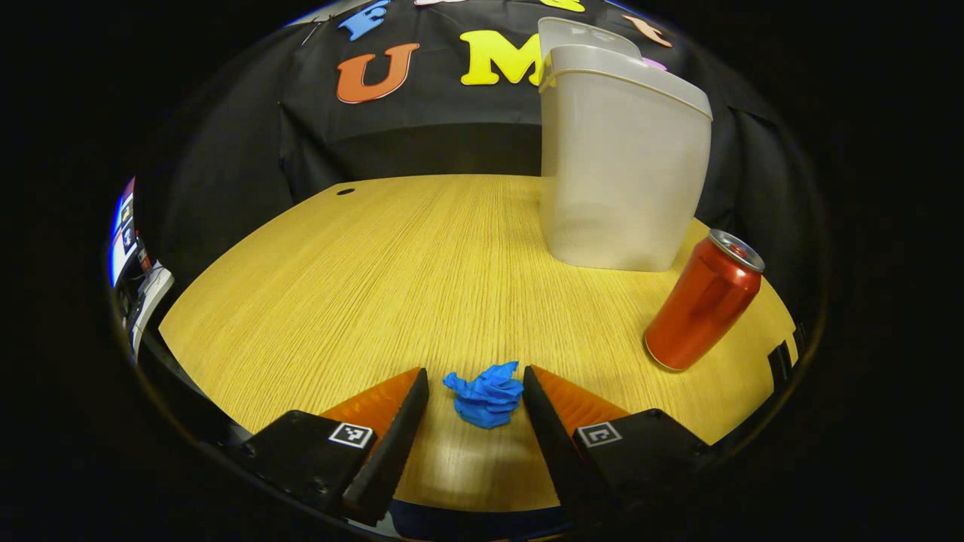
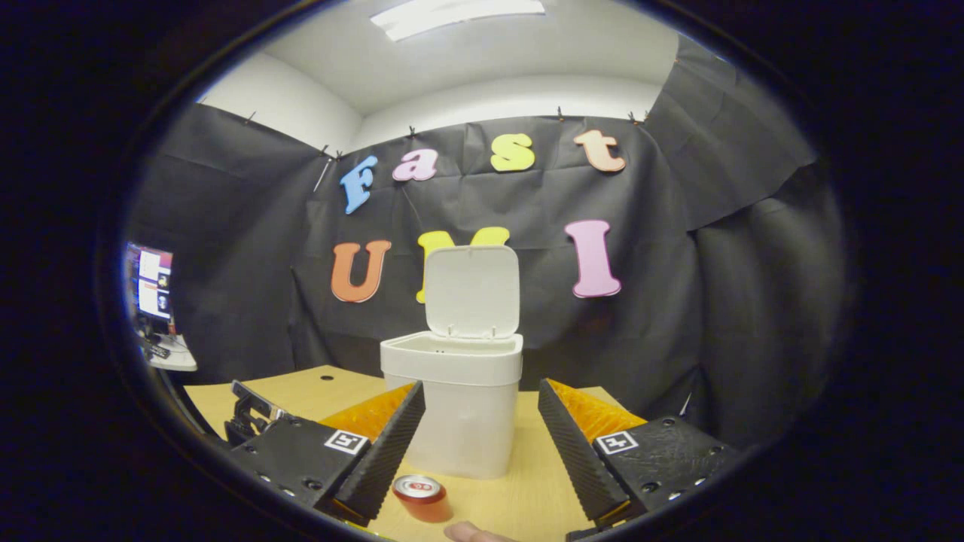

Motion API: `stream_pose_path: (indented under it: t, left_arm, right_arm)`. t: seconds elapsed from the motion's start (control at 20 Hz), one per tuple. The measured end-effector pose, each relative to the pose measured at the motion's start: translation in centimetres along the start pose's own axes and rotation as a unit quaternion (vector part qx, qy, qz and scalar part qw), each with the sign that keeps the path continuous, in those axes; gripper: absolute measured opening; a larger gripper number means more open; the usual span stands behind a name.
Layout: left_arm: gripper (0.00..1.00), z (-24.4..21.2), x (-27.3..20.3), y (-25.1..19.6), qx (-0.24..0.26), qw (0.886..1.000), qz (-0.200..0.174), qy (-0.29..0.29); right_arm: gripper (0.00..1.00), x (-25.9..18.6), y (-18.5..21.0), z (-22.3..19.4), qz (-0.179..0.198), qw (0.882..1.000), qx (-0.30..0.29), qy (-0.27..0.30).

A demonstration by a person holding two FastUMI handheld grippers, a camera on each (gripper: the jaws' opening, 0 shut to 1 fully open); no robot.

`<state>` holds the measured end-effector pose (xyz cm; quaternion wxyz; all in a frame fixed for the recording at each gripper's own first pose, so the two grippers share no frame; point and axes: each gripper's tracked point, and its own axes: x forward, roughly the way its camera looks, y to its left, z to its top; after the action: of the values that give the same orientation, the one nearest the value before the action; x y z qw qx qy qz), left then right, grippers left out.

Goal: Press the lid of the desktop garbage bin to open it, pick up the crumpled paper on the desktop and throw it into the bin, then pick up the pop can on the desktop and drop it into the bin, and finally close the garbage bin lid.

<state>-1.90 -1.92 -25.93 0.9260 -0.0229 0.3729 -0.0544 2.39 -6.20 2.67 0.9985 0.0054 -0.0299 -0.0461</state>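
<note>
While the bin (image 2: 459,406) is standing with its lid (image 2: 472,291) up, the left hand-held gripper (image 1: 476,399) is straddling the crumpled paper (image 1: 486,394), fingers spread. The right hand-held gripper (image 2: 482,421) is hanging spread above the pop can (image 2: 422,497) on the bench (image 1: 422,263)

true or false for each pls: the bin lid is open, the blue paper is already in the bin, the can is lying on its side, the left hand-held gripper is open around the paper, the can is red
1. The bin lid is open. True; it stands up behind the rim.
2. The blue paper is already in the bin. False; it lies on the table.
3. The can is lying on its side. False; it stands upright beside the bin.
4. The left hand-held gripper is open around the paper. True; the paper sits between its fingers, with a gap on each side.
5. The can is red. True.
</note>
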Motion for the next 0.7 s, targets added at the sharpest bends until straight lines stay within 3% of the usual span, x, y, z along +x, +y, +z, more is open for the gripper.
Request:
stream_pose_path:
  t: [0.15, 0.5, 0.6, 0.65, 0.7]
  left_arm:
    - [0.76, 0.0, 0.2, 0.4, -0.005, 1.000, 0.000, -0.001]
    - [0.46, 0.0, 0.3, 1.1, -0.009, 1.000, -0.016, -0.016]
    - [0.42, 0.2, 0.2, 1.0, -0.012, 1.000, -0.019, -0.022]
    - [0.48, 0.4, 0.2, 1.0, -0.010, 0.999, -0.019, -0.027]
    - [0.42, 0.5, 0.2, 1.1, -0.008, 0.999, -0.019, -0.032]
  right_arm:
    - [0.93, -0.8, 0.6, -0.9, 0.000, 1.000, 0.013, 0.018]
    - [0.93, -1.1, 2.3, -3.5, 0.014, 0.999, 0.006, 0.052]
    - [0.93, -1.1, 3.2, -4.8, 0.027, 0.997, 0.013, 0.066]
    - [0.93, -1.1, 3.8, -5.6, 0.037, 0.996, 0.016, 0.079]
    - [0.93, -1.2, 4.1, -6.4, 0.044, 0.995, 0.023, 0.090]
